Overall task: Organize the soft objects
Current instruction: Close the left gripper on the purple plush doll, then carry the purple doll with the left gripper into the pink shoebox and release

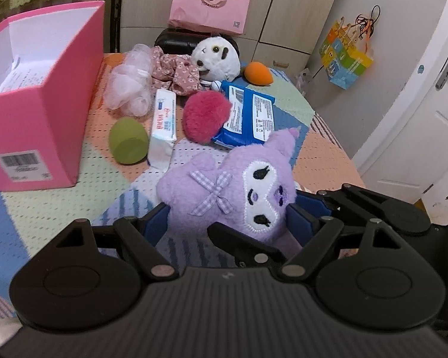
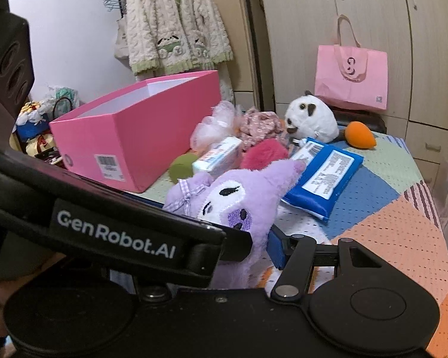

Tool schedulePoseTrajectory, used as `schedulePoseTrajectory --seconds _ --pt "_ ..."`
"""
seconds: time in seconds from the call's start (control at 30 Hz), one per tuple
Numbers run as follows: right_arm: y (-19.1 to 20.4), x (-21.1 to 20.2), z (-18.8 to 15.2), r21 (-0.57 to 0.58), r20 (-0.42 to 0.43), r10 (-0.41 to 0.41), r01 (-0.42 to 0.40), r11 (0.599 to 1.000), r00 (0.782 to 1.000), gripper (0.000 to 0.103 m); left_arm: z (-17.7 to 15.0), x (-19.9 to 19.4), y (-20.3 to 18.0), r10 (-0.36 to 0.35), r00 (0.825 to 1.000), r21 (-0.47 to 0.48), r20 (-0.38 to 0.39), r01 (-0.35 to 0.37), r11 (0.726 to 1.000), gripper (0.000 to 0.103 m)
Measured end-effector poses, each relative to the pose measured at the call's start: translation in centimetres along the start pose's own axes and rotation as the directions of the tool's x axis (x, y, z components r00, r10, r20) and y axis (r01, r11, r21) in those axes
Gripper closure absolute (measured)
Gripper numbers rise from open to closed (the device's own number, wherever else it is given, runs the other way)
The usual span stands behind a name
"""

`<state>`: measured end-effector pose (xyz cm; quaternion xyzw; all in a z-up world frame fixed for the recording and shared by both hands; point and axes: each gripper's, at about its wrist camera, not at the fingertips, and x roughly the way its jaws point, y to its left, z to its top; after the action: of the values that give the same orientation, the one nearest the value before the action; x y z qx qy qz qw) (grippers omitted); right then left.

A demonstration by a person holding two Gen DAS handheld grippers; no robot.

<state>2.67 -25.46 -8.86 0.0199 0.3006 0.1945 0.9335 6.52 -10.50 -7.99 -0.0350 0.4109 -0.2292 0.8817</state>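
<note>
left wrist view: the left claw (image 1: 228,217) is closed onto the purple plush (image 1: 233,191), its blue pads pressed into the toy's sides, and the plush sits between them with its face turned up toward the camera. right wrist view shows the same plush (image 2: 239,197) near the right claw (image 2: 265,247); only one blue finger (image 2: 276,246) of that claw shows, touching the toy's lower edge, and the left tool's black arm hides the other, so whether it is wide or narrow cannot be told. beyond the plush on the counter (image 1: 322,161) lie a blue pack (image 1: 248,116), a red puff (image 1: 206,116) partly on it, a white pack (image 1: 162,128) and a green sponge (image 1: 128,140) beside that. farther back are a mesh pouf (image 1: 128,83), a floral scrunchie (image 1: 176,68), a white plush (image 1: 216,56) and an orange sponge (image 1: 257,73). an open pink box (image 1: 41,119) stands left of the pile. a pink bag (image 1: 210,0) hangs behind.
</note>
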Motion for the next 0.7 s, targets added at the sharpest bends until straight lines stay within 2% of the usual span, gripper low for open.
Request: schedulePoseTrajectory --seconds 0.3,0.5,0.7 --pt "3.5 -1.6 1.3 -0.019 -0.067 0.013 -0.015 1.0 0.998 0.039 -0.7 -3.8 2.1 -0.017 0.999 -0.071 -0.042 0.014 0.997 0.02" --pt "5.6 -2.1 3.0 -0.003 -0.129 0.126 -0.128 0.992 0.984 0.038 -0.9 -7.7 4.3 0.003 0.999 -0.128 -0.046 -0.009 0.992 0.021" --pt "9.4 -2.5 5.1 -0.085 -0.114 0.168 -0.178 0.98 0.979 0.038 -0.2 -11.2 6.2 0.021 1.0 -0.155 -0.022 -0.024 0.988 0.021"
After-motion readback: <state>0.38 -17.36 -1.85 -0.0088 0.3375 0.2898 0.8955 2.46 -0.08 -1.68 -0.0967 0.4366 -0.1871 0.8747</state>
